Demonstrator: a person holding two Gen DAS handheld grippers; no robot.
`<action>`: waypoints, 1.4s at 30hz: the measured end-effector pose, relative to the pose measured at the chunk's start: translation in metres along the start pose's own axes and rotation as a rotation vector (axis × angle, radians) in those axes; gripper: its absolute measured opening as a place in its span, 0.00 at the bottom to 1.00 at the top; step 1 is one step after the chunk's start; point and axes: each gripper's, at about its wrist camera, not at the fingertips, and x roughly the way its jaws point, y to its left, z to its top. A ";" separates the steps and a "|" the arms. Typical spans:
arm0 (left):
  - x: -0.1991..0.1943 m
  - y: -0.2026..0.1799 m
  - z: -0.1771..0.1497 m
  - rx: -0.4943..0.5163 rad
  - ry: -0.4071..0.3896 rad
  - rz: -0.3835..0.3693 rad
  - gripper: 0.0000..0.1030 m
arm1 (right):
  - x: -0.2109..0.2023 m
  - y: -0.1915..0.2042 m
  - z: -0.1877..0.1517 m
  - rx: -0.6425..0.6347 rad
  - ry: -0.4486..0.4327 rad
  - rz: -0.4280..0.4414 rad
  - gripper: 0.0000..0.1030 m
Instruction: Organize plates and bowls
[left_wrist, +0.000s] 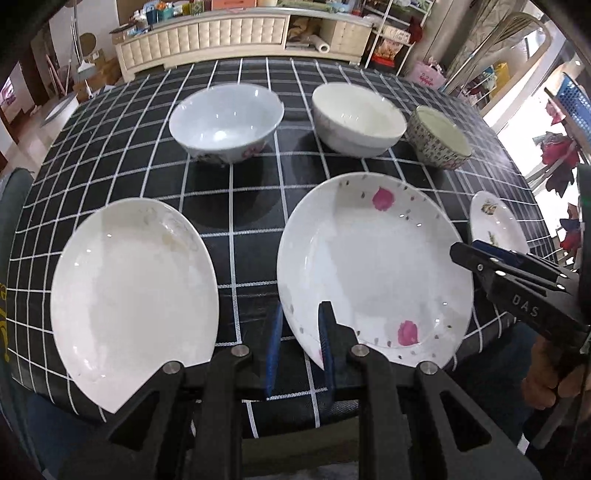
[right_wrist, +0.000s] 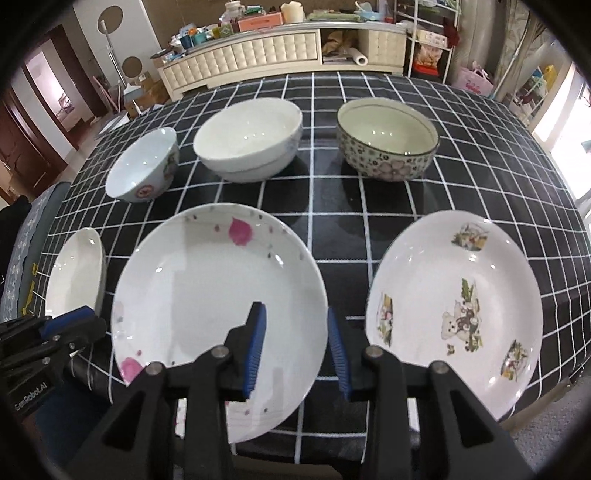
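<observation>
Six dishes stand in two rows on a table covered by a black cloth with a white grid (right_wrist: 325, 229): nearest the edge, a plain white plate (left_wrist: 133, 291), a white plate with pink petals (left_wrist: 373, 273) and a white plate with cartoon animal prints (right_wrist: 454, 310); behind them, a pale blue bowl with pink motifs (left_wrist: 225, 122), a plain white bowl (left_wrist: 358, 118) and a bowl with a dotted floral outside and a cream inside (right_wrist: 388, 147). All six are apart from one another and upright. Left gripper (left_wrist: 301, 343), jaws moderately open, straddles the near left rim of the petal plate, blue pads on either side; whether they touch it cannot be told. Right gripper (right_wrist: 297, 350), jaws wide, straddles the same plate's near right rim, holding nothing. In the left wrist view a hand (left_wrist: 554, 376) grips the right tool, whose body reads "DAS"; the left tool's body in the right wrist view reads "GenRobot.AI". Beyond the table stand a cream tufted cabinet (right_wrist: 251, 55) piled with clutter, wire shelving and a dark wooden doorway
</observation>
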 end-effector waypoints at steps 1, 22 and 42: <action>0.003 0.002 0.000 -0.002 0.005 0.000 0.17 | 0.002 -0.001 0.000 0.000 0.005 0.000 0.38; 0.031 0.007 0.001 -0.012 0.039 0.009 0.10 | 0.033 0.003 -0.007 -0.055 0.043 -0.047 0.37; -0.003 0.017 -0.006 -0.034 -0.030 0.043 0.10 | 0.007 0.016 -0.004 -0.014 -0.020 -0.066 0.25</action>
